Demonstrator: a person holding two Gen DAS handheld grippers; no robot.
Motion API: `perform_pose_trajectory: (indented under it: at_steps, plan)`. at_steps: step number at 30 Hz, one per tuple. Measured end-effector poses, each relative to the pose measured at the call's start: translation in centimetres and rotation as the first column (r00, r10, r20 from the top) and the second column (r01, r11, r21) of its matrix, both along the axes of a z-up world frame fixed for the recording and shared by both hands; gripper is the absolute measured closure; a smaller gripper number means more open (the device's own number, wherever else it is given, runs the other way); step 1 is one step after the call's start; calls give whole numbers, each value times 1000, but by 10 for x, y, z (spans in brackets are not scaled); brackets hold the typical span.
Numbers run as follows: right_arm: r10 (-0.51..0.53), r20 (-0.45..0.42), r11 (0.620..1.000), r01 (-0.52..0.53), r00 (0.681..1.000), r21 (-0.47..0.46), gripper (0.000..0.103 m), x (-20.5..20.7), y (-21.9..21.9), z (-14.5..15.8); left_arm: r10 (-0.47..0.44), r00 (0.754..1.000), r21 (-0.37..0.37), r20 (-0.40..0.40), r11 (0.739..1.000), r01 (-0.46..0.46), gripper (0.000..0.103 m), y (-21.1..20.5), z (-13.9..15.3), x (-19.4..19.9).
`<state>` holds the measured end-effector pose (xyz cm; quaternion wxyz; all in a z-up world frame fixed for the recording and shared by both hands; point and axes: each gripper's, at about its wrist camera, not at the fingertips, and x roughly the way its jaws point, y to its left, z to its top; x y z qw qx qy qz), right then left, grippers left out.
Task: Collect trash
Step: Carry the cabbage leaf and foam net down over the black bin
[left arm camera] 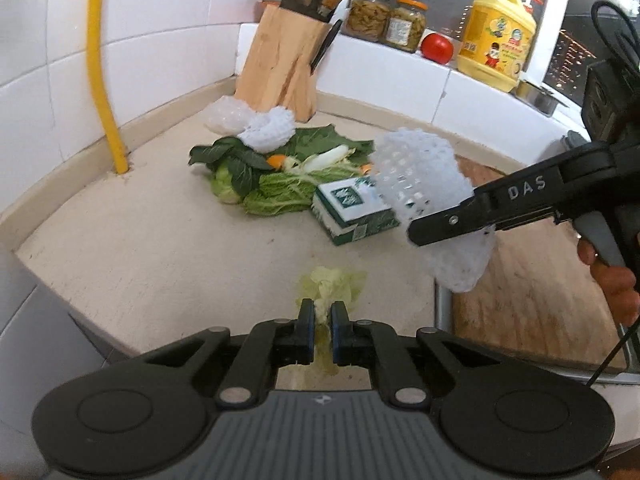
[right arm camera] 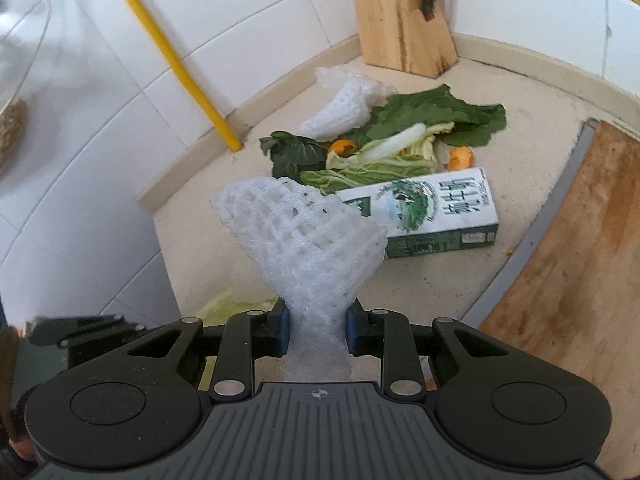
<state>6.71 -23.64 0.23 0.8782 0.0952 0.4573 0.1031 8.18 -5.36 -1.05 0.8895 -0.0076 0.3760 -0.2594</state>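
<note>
My left gripper [left arm camera: 322, 314] pinches a pale cabbage leaf [left arm camera: 332, 286] in nearly shut jaws; my right gripper [right arm camera: 316, 326] clamps a white foam fruit net [right arm camera: 304, 232]. Both pieces look lifted off the table [left arm camera: 160, 248]. Ahead of the jaws wait a milk carton [right arm camera: 432, 208] and vegetable scraps [right arm camera: 384, 148]. Next I'd carry both to a bin, which I can't see.

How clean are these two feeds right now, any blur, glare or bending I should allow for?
Left wrist view: mostly sharp, but the foam net in the right gripper is smeared; fisheye curves the wall tiles and counter edge; the window at top right is dark. Right wrist view: foam net and milk carton are crisp, while the left edge and knife block are soft; even daylight, no harsh glare.
</note>
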Motion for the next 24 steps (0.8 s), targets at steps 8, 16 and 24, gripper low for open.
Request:
perform_pose_trajectory:
  at_steps: [8, 16, 24]
  plan:
    - [-78, -31, 997, 78, 996, 21, 70, -2, -16, -12, 9, 1000, -9, -6, 1000, -9, 99, -4, -4, 1]
    - [-43, -31, 999, 43, 999, -8, 69, 0, -9, -13, -52, 999, 98, -13, 994, 53, 85, -22, -26, 5]
    - [-14, -62, 1000, 15, 998, 11, 63, 0, -9, -27, -23, 1000, 198, -6, 980, 24, 64, -32, -41, 7]
